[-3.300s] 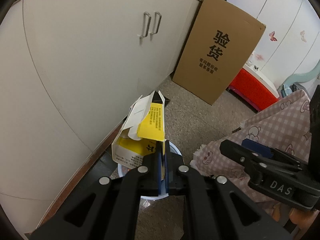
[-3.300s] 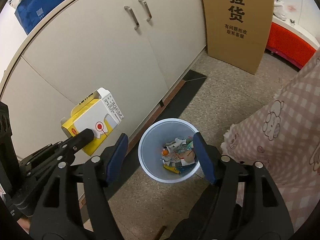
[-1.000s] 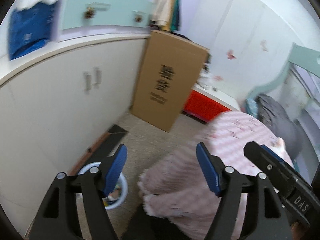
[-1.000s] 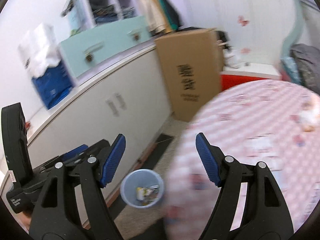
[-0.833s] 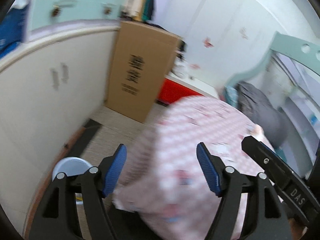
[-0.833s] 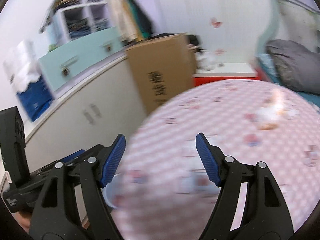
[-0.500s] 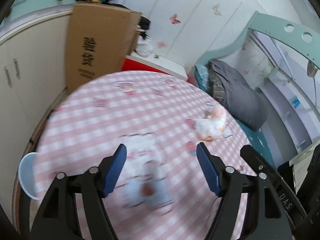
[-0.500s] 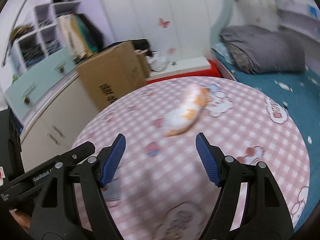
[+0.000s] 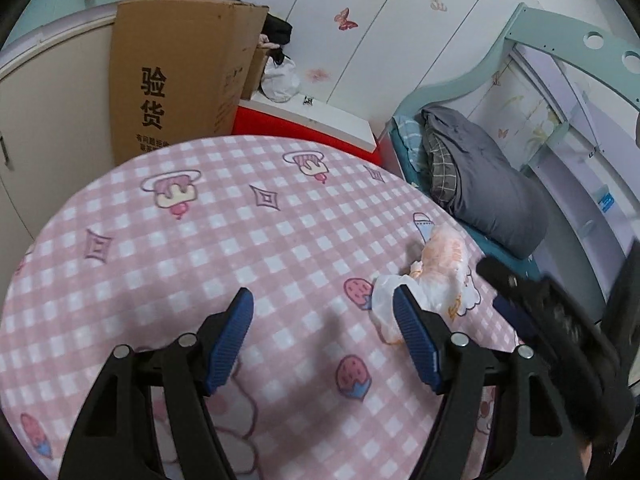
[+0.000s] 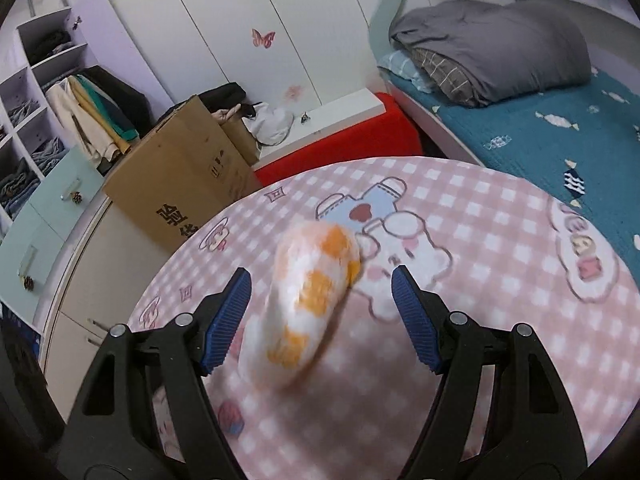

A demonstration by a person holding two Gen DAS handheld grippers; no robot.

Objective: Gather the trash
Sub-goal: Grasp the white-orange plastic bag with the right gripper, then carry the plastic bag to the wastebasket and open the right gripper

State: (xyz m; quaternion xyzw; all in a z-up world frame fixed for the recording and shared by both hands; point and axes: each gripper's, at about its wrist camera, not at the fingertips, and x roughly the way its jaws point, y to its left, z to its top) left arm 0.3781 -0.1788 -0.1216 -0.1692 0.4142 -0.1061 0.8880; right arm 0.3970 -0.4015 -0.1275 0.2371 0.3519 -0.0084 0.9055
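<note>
A crumpled white and orange plastic bag (image 10: 312, 304) lies on the round table with the pink checked cloth (image 10: 500, 320). In the right wrist view it sits between the blue pads of my right gripper (image 10: 321, 280), nearer the left pad, and the pads do not touch it. My right gripper is open. In the left wrist view the same bag (image 9: 436, 276) lies just beyond the right pad of my left gripper (image 9: 323, 300), which is open and empty over the cloth (image 9: 200, 240). The right gripper's black body (image 9: 552, 320) shows blurred at the right edge of that view.
A tall cardboard box (image 9: 176, 76) stands behind the table beside white cupboards (image 9: 48, 92). A red bench (image 10: 348, 148) and a bed with a grey blanket (image 10: 492, 52) lie beyond. Open shelves with clothes (image 10: 44, 92) are at the left.
Both grippers have swung away from the blue bin on the floor and over the pink table. The white and orange bag has come close, between the right gripper's pads.
</note>
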